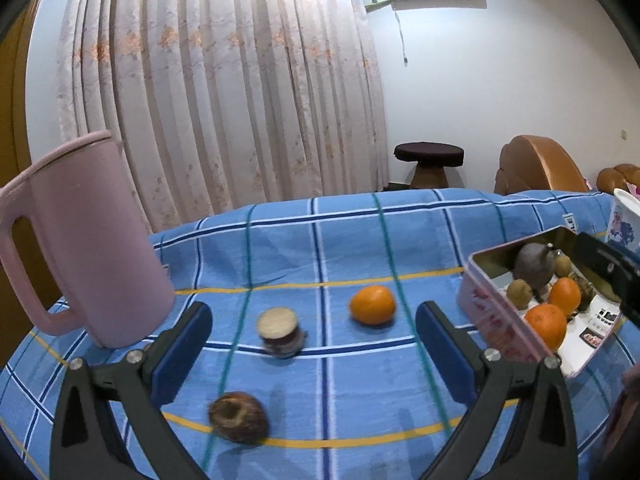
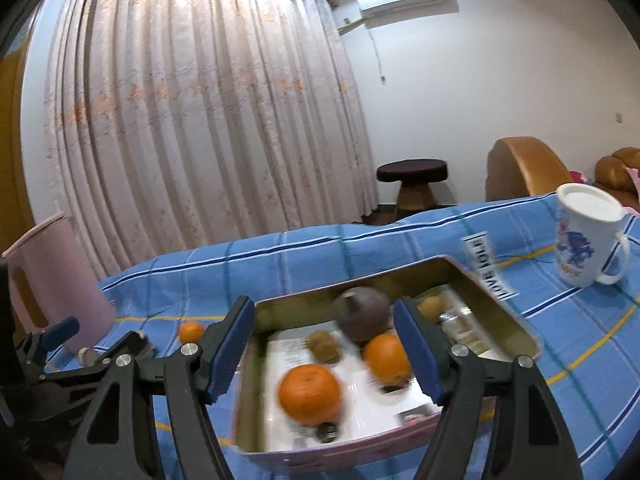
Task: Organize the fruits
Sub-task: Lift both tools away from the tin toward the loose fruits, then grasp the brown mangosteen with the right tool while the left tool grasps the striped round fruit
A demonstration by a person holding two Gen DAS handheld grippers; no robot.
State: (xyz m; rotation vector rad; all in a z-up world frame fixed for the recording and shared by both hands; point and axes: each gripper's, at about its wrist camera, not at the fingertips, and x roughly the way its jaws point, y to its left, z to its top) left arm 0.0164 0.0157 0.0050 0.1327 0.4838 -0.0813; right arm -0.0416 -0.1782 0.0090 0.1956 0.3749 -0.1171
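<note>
- A table with a blue checked cloth (image 1: 360,240).
- On it: a pink jug (image 1: 92,248), a tin box (image 1: 492,320), a white mug (image 2: 584,236).
- Also an orange (image 1: 372,305), a small jar (image 1: 281,332), a brown fruit (image 1: 238,417).

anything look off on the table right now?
Nothing spilled or broken. Three items sit outside the pink rectangular tin on the blue plaid cloth: a loose orange, a small dark jar and a brown round fruit.
</note>
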